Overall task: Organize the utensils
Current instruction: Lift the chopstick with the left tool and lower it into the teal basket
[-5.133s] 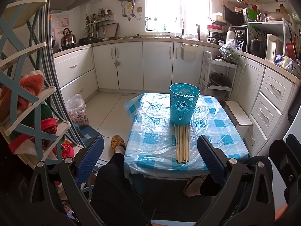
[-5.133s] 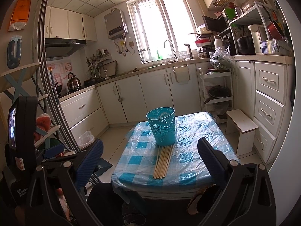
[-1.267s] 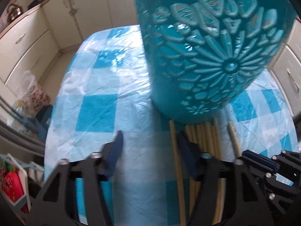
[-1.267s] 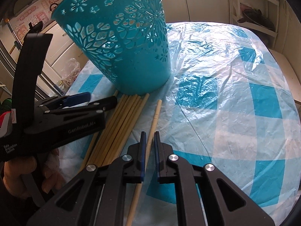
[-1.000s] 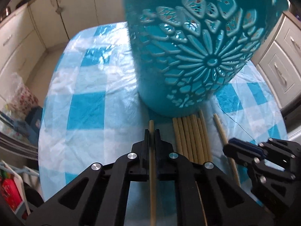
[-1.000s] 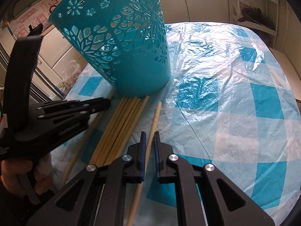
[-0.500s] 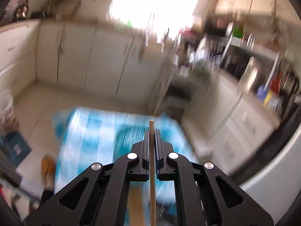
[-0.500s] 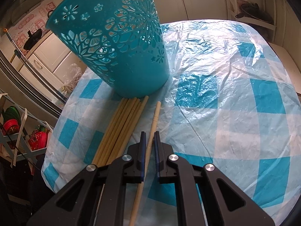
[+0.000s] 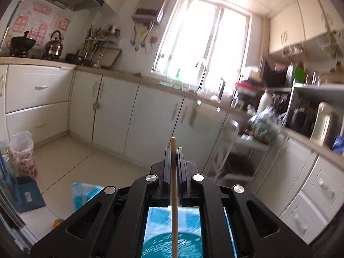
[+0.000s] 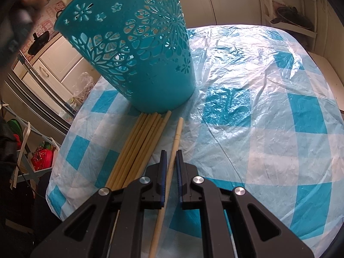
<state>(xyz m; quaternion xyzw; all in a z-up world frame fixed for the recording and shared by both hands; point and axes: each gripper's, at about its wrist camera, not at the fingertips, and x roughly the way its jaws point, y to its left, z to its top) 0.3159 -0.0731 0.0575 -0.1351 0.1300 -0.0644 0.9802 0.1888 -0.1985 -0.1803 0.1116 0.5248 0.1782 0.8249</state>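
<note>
Wooden chopstick (image 9: 173,185) sits pinched in the left tool (image 9: 173,165), raised above the teal basket (image 10: 137,49). The right tool (image 10: 171,172) pinches another chopstick (image 10: 175,142) lying on the worktop (image 10: 268,129). Next, I judge, tip the raised stick downward into the basket.

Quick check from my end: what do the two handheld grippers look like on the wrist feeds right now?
Both match: the left gripper and right gripper have matte black linkage arms with cut-out slots and round silver pivot bolts. The fingers carry dark blue ribbed pads.
</note>
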